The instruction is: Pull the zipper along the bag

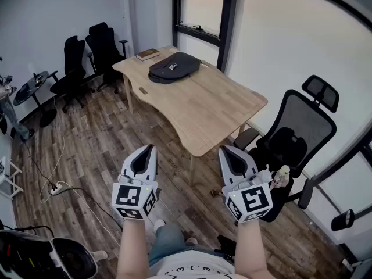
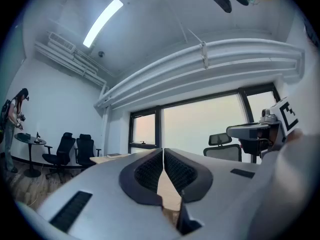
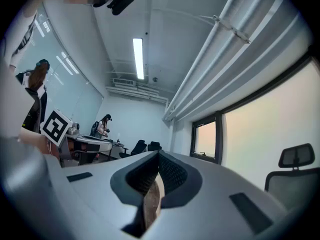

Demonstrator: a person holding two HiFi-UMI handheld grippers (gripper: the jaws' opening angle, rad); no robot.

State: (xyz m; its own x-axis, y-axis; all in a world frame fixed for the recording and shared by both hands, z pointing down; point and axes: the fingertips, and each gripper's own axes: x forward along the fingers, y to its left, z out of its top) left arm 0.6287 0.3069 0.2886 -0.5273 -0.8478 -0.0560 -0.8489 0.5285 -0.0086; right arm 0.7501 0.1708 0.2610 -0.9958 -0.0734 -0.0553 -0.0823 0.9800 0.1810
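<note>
A dark grey bag [image 1: 173, 67] lies flat at the far end of the wooden table [image 1: 203, 106], its zipper too small to make out. Both grippers hang in front of the person, well short of the table and far from the bag. My left gripper [image 1: 151, 148] is shut with nothing between its jaws; its tips meet in the left gripper view [image 2: 163, 150]. My right gripper [image 1: 224, 149] is shut and empty too, and in the right gripper view [image 3: 158, 154] its jaws point up toward the ceiling and window. The bag is out of sight in both gripper views.
A book [image 1: 147, 54] lies on the table's far corner beside the bag. A black mesh office chair [image 1: 293, 138] stands right of the table, two black chairs [image 1: 90, 54] at the back left. Cables and a power strip [image 1: 53, 188] lie on the wooden floor. A person [image 3: 104, 126] stands in the distance.
</note>
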